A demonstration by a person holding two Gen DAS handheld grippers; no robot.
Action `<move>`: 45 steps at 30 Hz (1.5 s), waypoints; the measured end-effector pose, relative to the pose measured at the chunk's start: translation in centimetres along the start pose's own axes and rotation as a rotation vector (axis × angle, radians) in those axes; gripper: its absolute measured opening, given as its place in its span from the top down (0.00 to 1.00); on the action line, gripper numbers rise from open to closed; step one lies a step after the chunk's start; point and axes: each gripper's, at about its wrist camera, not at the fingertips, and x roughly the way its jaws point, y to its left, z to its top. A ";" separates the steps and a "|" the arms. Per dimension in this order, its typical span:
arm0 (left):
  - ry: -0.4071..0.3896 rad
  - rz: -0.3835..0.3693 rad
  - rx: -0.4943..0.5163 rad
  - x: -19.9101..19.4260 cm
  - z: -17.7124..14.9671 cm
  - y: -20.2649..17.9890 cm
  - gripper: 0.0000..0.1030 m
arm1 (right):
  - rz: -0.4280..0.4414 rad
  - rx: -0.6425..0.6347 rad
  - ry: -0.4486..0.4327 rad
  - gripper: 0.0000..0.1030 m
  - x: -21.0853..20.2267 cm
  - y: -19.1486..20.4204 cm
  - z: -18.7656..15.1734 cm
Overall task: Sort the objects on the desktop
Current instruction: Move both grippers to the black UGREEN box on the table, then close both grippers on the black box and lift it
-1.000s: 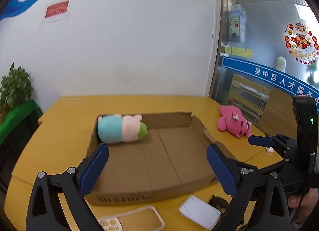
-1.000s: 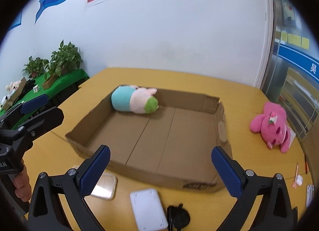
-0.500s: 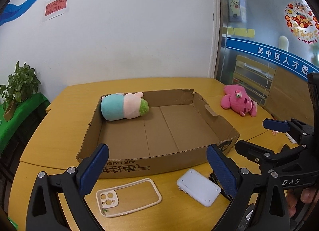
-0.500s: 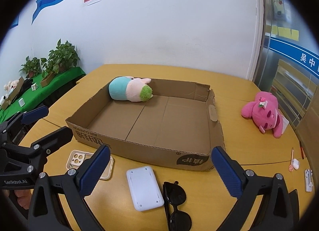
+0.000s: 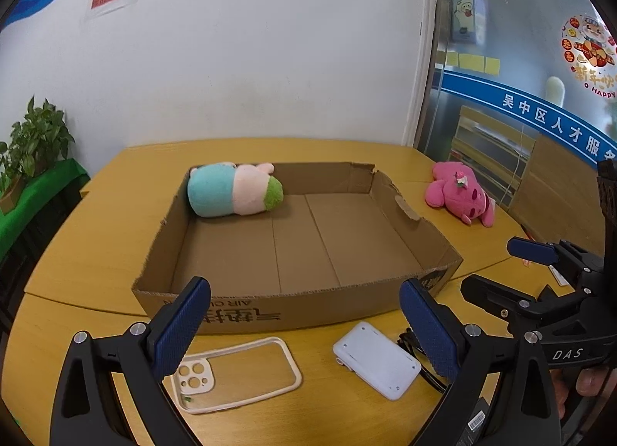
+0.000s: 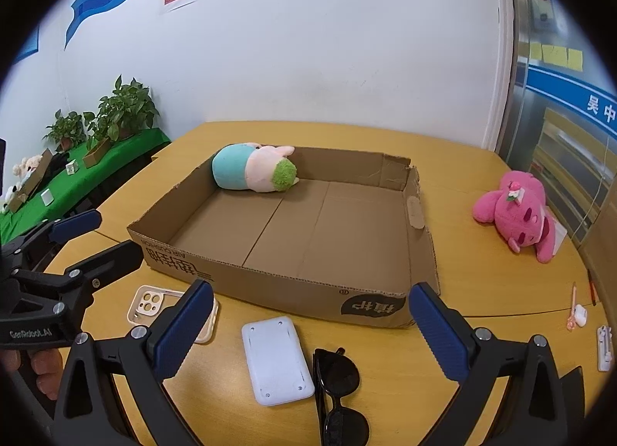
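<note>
A shallow cardboard box (image 5: 246, 315) (image 6: 293, 284) sits mid-table with a blue, pink and green plush (image 5: 233, 193) (image 6: 254, 172) in its far left corner. In front of the box lie a cream phone case (image 5: 235, 372) (image 6: 154, 305), a white flat device (image 5: 376, 363) (image 6: 275, 359) and black sunglasses (image 6: 337, 388). A pink plush (image 5: 459, 197) (image 6: 516, 211) lies right of the box. My left gripper (image 5: 304, 324) is open and empty above the case and device. My right gripper (image 6: 308, 330) is open and empty above the device and sunglasses.
Small white and orange items (image 6: 578, 315) and a white clip-like object (image 6: 603, 344) lie at the table's right edge. A green-covered side table (image 6: 77, 180) with potted plants (image 6: 123, 110) stands to the left. A white wall is behind; glass panels at right.
Both grippers have pulled back toward the near table edge and away from the box. The phone case, white device and sunglasses have come fully into view. Nothing was grasped.
</note>
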 end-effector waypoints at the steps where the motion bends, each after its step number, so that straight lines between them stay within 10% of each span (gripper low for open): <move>1: 0.017 -0.007 -0.003 0.4 -0.2 0.1 0.03 | 0.005 0.006 0.011 0.02 0.3 -0.4 -0.4; 8: 0.159 -0.104 -0.022 1.7 -4.1 0.1 0.03 | 0.117 0.011 0.111 0.02 0.4 -4.8 -5.7; 22: 0.601 -0.533 -0.043 5.0 -14.3 -5.3 0.03 | 0.469 0.022 0.369 0.02 -2.7 -7.2 -18.9; 32: 0.636 -0.530 -0.082 5.0 -15.1 -4.2 0.04 | 0.624 -0.035 0.341 0.00 -1.4 -0.7 -18.8; 45: 0.705 -0.590 -0.113 5.7 -16.3 -3.8 0.31 | 0.491 -0.165 0.358 0.06 -0.1 1.5 -19.9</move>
